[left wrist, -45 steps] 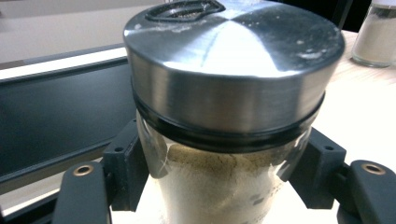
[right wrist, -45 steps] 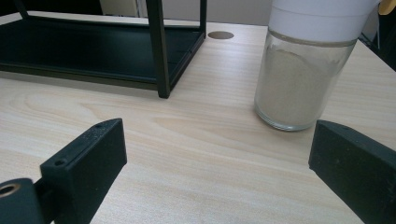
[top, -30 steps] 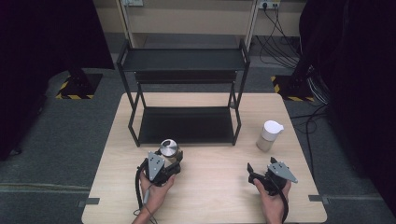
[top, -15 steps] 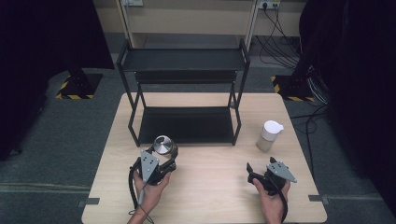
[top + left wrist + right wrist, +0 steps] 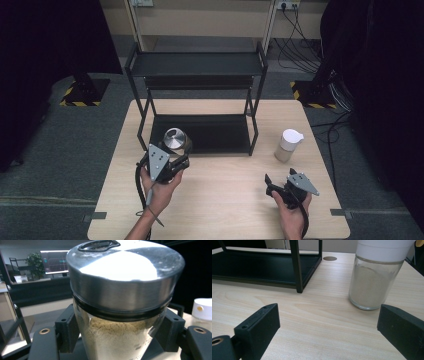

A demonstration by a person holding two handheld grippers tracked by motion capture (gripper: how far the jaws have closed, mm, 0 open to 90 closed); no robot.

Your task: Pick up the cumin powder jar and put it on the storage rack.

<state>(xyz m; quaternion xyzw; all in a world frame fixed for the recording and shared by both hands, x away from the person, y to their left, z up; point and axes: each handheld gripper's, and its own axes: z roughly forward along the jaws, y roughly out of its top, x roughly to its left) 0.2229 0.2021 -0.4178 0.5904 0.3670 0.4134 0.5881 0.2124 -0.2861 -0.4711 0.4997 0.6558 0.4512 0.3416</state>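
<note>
Left gripper (image 5: 176, 161): we see its two black jaws closed on the glass body of the metal-lidded jar (image 5: 120, 302), one pad on each side, just below the lid.
Grip detail: in the left gripper view we read the pads (image 5: 67, 331) pressed against the glass, with the jar upright between them.
Metal-lidded jar, contents: we see a pale tan powder filling the glass to just under the dark seal ring.
Metal-lidded jar, place: in the high view we find it in front of the rack's lower shelf, near that shelf's left end, its round silver lid (image 5: 175, 138) facing the camera.
Left hand (image 5: 160, 187): we see it wrapped around the gripper body from below, the grey three-cornered plate on top.
Right gripper (image 5: 270, 184): we see its jaws standing wide apart with nothing between them, low over the table.
White-lidded jar (image 5: 378, 275): we find it upright on the table ahead of the right gripper, apart from both jaws, holding a similar pale powder.
Rack (image 5: 197, 65): we see a black two-shelf frame standing on the far half of the table.
Table (image 5: 225, 200): we see light wood, bare between the two hands.
</note>
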